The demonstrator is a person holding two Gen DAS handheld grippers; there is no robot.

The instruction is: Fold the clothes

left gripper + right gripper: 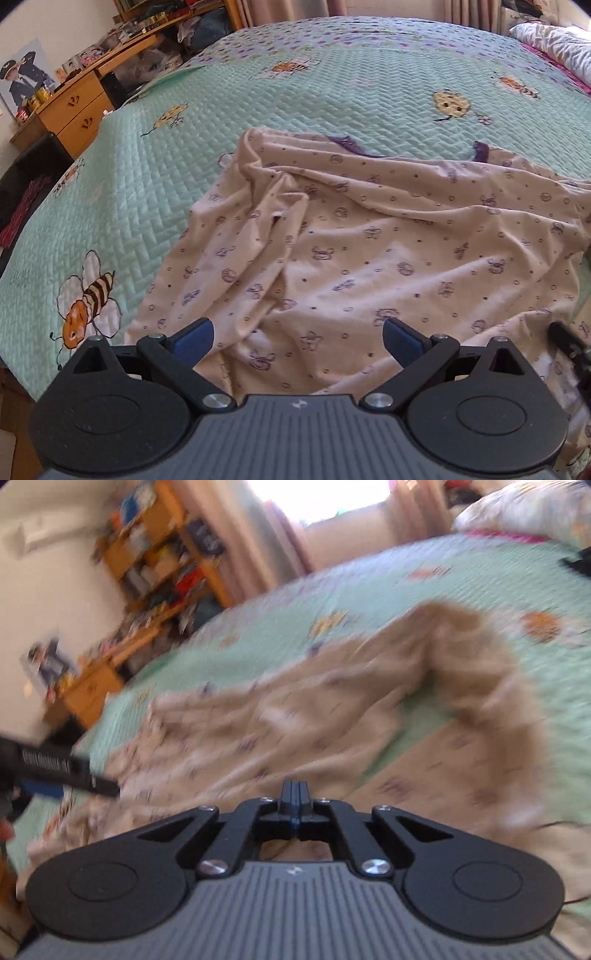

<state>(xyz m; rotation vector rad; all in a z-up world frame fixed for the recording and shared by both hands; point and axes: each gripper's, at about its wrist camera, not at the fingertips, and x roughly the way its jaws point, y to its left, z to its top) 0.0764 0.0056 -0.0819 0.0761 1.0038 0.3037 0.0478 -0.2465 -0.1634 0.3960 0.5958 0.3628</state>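
A cream garment (369,236) with small purple prints lies crumpled on the mint quilted bedspread (332,92). Purple trim shows at its far edge. My left gripper (297,338) hovers over the garment's near part, its blue-padded fingers (194,339) wide open with nothing between them. In the right wrist view everything is motion-blurred. There the garment (295,731) spreads across the bed with one part (472,638) arching up at the right. My right gripper (294,794) is shut above the cloth, and I see no fabric between its tips. The left gripper (59,771) shows at the left edge.
A wooden desk with drawers (74,110) and cluttered shelves (159,554) stand beyond the bed's left side. A white pillow (554,44) lies at the far right. Dark items (26,192) sit by the bed's left edge. Curtains (280,535) hang behind the bed.
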